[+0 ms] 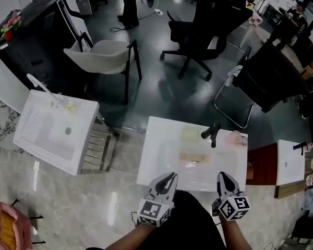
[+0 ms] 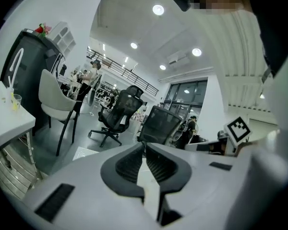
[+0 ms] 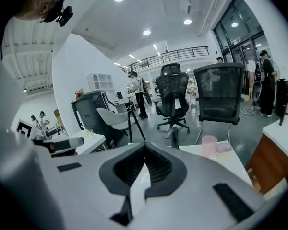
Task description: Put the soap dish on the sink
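A white sink (image 1: 156,163) stands just in front of me in the head view, with a black faucet (image 1: 213,133) at its back rim. A beige oblong soap dish (image 1: 194,158) lies in the basin, and a pale yellow square piece (image 1: 190,135) sits behind it. My left gripper (image 1: 169,177) hovers over the sink's near edge, jaws shut and empty, apart from the dish. To its right, my right gripper (image 1: 223,177) is shut and empty too. The left gripper view shows closed jaws (image 2: 144,145) with nothing between them. The right gripper view shows the same (image 3: 144,145).
A pink cup (image 1: 235,138) stands right of the faucet, also seen as the pink cup (image 3: 209,145). A second white sink (image 1: 34,139) is at the left. A brown cabinet (image 1: 263,163) is at the right. A white chair (image 1: 107,56) and black office chairs (image 1: 198,30) stand beyond.
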The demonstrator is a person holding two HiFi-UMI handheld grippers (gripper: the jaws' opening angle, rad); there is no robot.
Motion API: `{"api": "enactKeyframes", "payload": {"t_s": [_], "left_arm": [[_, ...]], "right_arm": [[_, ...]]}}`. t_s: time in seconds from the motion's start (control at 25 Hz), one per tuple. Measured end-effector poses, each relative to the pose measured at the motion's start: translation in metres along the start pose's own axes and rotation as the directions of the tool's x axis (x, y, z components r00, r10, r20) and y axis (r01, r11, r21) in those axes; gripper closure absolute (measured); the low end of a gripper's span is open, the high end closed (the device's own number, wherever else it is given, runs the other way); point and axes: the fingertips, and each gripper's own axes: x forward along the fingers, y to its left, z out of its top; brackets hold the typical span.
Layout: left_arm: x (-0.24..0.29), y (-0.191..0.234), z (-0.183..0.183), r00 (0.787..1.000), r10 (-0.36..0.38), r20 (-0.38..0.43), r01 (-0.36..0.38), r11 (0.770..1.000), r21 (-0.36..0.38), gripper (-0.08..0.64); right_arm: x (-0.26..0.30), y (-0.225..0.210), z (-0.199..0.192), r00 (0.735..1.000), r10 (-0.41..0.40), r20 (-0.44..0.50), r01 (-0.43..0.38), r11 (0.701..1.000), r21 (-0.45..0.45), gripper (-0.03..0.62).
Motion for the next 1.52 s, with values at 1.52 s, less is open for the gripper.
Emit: {"api": "enactKeyframes", "payload": {"t_s": [1.52], "left_arm": [[-0.012,-0.297,-0.110,0.990,0.125,0.069,-0.136,0.975,0.177,0.537]], "right_arm": [[-0.271,-0.186,-0.042,0.969,0.069,0.238,-0.006,0.967,-0.255,0.595]]}}
